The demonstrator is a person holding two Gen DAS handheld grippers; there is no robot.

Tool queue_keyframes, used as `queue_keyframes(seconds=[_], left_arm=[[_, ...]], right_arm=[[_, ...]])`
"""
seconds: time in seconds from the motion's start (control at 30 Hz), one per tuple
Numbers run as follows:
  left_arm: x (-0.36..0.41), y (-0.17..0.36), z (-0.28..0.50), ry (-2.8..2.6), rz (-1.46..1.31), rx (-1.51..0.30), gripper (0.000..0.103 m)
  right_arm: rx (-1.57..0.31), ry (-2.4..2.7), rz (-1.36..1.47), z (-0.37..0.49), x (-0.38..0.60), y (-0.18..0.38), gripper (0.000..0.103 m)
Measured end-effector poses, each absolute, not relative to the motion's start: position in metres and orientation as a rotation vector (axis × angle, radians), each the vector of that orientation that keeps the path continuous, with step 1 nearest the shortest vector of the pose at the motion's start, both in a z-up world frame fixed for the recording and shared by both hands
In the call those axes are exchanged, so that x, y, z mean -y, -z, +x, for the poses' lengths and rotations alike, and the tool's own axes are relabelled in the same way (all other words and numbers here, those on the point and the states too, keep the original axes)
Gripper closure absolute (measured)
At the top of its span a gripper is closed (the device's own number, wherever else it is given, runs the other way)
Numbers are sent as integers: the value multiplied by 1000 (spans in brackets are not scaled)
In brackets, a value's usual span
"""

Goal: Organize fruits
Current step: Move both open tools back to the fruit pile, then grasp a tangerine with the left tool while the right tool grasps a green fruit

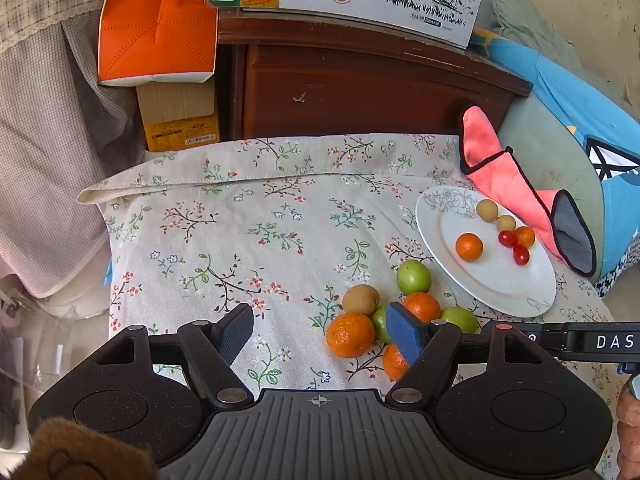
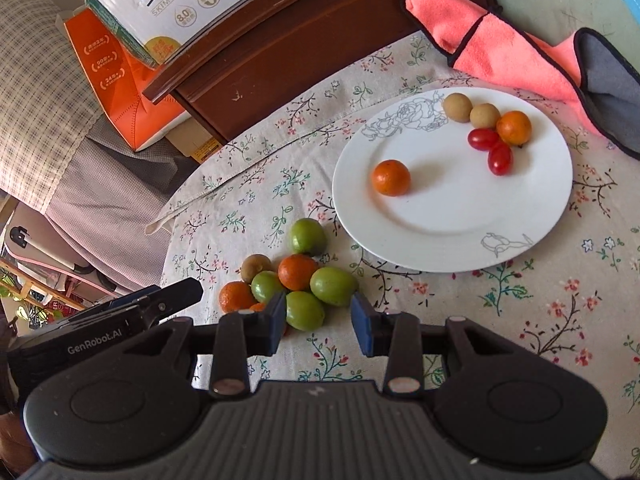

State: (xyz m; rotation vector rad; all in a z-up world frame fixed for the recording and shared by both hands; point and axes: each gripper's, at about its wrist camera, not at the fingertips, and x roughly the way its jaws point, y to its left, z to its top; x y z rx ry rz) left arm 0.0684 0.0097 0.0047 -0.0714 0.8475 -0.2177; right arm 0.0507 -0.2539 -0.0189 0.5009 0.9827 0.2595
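A: Which gripper is sitting nearer the loose fruit pile on the floral tablecloth (image 2: 460, 320)?

B: The right gripper (image 2: 319, 326); its fingers are standing partly apart and pinching nothing; the nearest green fruit (image 2: 305, 310) is lying just ahead, hard against the left finger (image 2: 276, 326) and off-centre in the gap.

A: And the left gripper (image 1: 320, 338)?

B: Its fingers are spread wide and empty; the pile is lying off to its right side, with the large orange mandarin (image 1: 350, 334) just beside the blue-padded finger (image 1: 405, 338), not between the two.

A: Where is the fruit heading, as you judge it?

B: Probably to the white plate (image 2: 452, 236) toward the cloth's far right edge, already carrying a mandarin (image 2: 391, 177), cherry tomatoes (image 2: 491, 148) and small brown fruits (image 2: 457, 107); the pile is resting near its closer rim; round fruit, so no long axis to align.
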Motion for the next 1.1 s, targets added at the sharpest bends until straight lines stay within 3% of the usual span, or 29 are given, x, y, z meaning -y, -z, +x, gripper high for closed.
queue_keyframes(seconds=[0.77,0.83,0.9,1.0,1.1], left_arm=[[7,29,75,233,9,-828,34],[8,31,75,243,9,-830,37],[10,33,75,256,7,-832,47],[12,35,75,290,8,-842,66],[15,37,73,301,26,-847,73]], right_arm=[[-977,-247,444,62,216,36,67],[-972,-243,441,61,215,37,69],[-977,-237,433,62,216,38,76],[-976,-238,444,61,218,39,77],[-976,-244,438,61,217,38,78]])
